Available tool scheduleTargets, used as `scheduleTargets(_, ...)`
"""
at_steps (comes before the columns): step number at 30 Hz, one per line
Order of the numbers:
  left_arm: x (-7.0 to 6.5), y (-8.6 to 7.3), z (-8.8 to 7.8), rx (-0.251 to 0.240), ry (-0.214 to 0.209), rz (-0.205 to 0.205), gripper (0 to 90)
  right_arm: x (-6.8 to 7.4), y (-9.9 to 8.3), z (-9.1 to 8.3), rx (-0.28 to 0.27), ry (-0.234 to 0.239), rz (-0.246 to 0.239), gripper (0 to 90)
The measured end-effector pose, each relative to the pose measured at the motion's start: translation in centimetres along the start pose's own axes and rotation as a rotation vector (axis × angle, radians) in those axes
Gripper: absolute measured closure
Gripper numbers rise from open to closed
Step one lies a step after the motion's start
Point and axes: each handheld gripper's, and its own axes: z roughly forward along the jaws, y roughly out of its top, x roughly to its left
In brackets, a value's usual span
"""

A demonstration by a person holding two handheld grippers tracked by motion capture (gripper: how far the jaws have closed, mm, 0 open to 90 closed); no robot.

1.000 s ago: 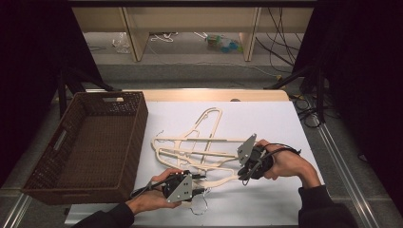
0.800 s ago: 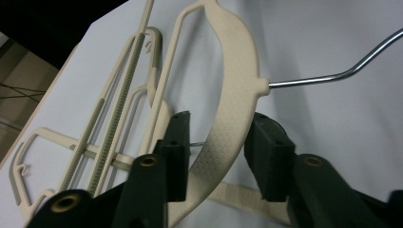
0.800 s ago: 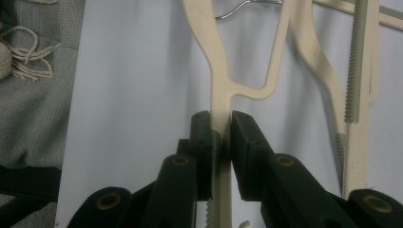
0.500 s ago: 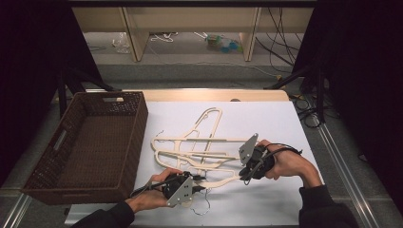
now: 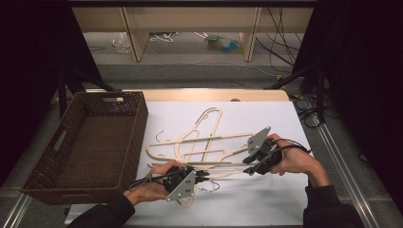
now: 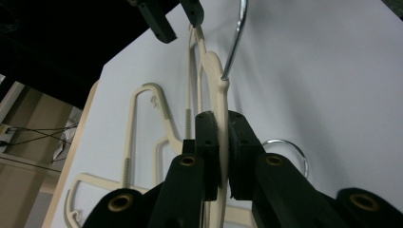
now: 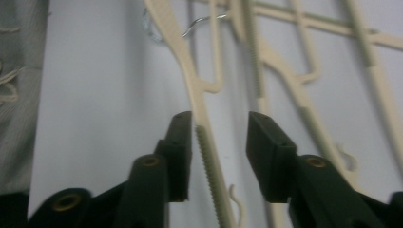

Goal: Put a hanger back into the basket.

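Observation:
Several cream plastic hangers (image 5: 204,137) lie tangled on the white tabletop (image 5: 266,204). One cream hanger (image 5: 223,165) with a metal hook stretches between my two grippers. My left gripper (image 5: 203,175) has just been closing and now pinches that hanger's arm (image 6: 216,71), its jaws (image 6: 222,128) shut tight on the plastic. My right gripper (image 5: 248,168) holds still at the hanger's other end. Its jaws (image 7: 219,126) have just been opening, and the toothed hanger arm (image 7: 190,80) passes loosely between them, close to the left pad.
A dark brown wicker basket (image 5: 139,128) stands on the left side of the table, beside the hanger pile. Shelving, cables and litter lie on the floor beyond the table's far edge. Bare white tabletop shows in front of my hands.
The left gripper has closed on the hanger and lifted its end slightly. The right gripper's jaws have parted from the hanger; that hand has stayed in place.

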Motion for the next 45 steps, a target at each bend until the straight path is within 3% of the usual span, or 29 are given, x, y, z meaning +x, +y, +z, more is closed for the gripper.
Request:
scheduleTargets(1,0.0,0.0,0.0,0.000,0.000,0.000,85.4,-0.1,-0.1,-0.6,-0.020,-0.029,0.012,57.5)
scheduleTargets(2,0.3,0.1,0.0,-0.004,0.003,-0.009,85.4,-0.1,-0.1,-0.6,-0.020,-0.029,0.012,57.5)
scheduleTargets(3,0.6,0.2,-0.1,-0.007,0.006,-0.020,85.7,-0.1,-0.3,-1.7,-0.051,-0.071,0.018,54.9)
scheduleTargets(5,0.9,0.2,0.0,-0.008,0.002,-0.035,85.7,0.0,-0.4,-2.2,-0.061,-0.085,0.020,53.7)
scheduleTargets(6,1.4,0.4,0.2,-0.006,-0.005,-0.050,85.7,0.2,-0.6,-3.0,-0.075,-0.120,0.028,52.1)
scheduleTargets(11,2.3,0.6,0.2,0.008,-0.014,-0.072,85.7,0.3,-1.4,-4.2,-0.102,-0.171,0.059,49.7)
scheduleTargets(12,2.9,0.6,0.3,0.011,-0.016,-0.114,85.7,0.3,-1.6,-4.4,-0.108,-0.178,0.067,49.7)
scheduleTargets(14,3.1,0.6,0.3,0.013,-0.020,-0.128,85.7,0.3,-2.0,-4.8,-0.119,-0.198,0.078,48.7)
scheduleTargets(16,4.0,0.6,0.2,0.014,-0.005,-0.178,85.7,0.4,-2.4,-5.4,-0.138,-0.217,0.096,47.9)
scheduleTargets(17,4.0,0.6,0.2,0.014,-0.005,-0.178,85.7,0.4,-2.5,-5.6,-0.144,-0.227,0.102,47.4)
scheduleTargets(20,5.3,0.7,-0.1,0.003,0.021,-0.308,85.8,0.7,-2.9,-6.5,-0.168,-0.244,0.113,46.0)
scheduleTargets(22,5.9,0.8,-0.3,0.005,0.039,-0.361,85.7,0.8,-3.3,-7.1,-0.180,-0.255,0.122,45.3)
scheduleTargets(23,5.9,0.8,-0.3,0.005,0.039,-0.361,85.7,0.9,-3.5,-7.3,-0.184,-0.261,0.127,45.0)
scheduleTargets(24,6.3,0.9,-0.4,0.013,0.054,-0.398,85.7,1.0,-3.6,-7.4,-0.187,-0.267,0.124,44.5)
scheduleTargets(25,6.3,0.9,-0.4,0.013,0.054,-0.398,85.7,1.1,-3.8,-7.4,-0.186,-0.267,0.130,43.8)
scheduleTargets(26,6.5,1.0,-0.6,0.013,0.062,-0.434,85.7,1.2,-4.1,-7.4,-0.187,-0.270,0.140,43.2)
scheduleTargets(28,6.9,1.0,-0.8,0.014,0.078,-0.464,85.7,1.3,-4.4,-7.3,-0.184,-0.268,0.150,42.3)
scheduleTargets(29,7.3,1.0,-1.1,0.007,0.094,-0.530,85.7,1.3,-4.6,-7.2,-0.183,-0.271,0.154,41.8)
scheduleTargets(34,8.1,0.8,-2.0,0.015,0.121,-0.590,85.7,1.6,-5.4,-6.8,-0.191,-0.272,0.195,37.3)
scheduleTargets(38,8.7,0.8,-3.0,0.002,0.147,-0.709,85.8,1.8,-5.6,-6.2,-0.220,-0.259,0.233,33.1)
scheduleTargets(39,8.9,0.8,-3.3,-0.003,0.151,-0.723,85.8,1.8,-5.7,-6.0,-0.216,-0.259,0.235,31.7)
scheduleTargets(40,9.0,0.8,-3.9,-0.016,0.157,-0.766,85.8,1.9,-5.7,-5.8,-0.211,-0.261,0.242,30.0)
scheduleTargets(41,9.0,0.8,-3.9,-0.016,0.157,-0.766,85.8,1.9,-5.7,-5.5,-0.217,-0.275,0.251,28.0)
scheduleTargets(45,9.1,1.0,-5.1,-0.061,0.163,-0.837,85.7,1.9,-5.9,-4.9,-0.203,-0.285,0.260,27.1)
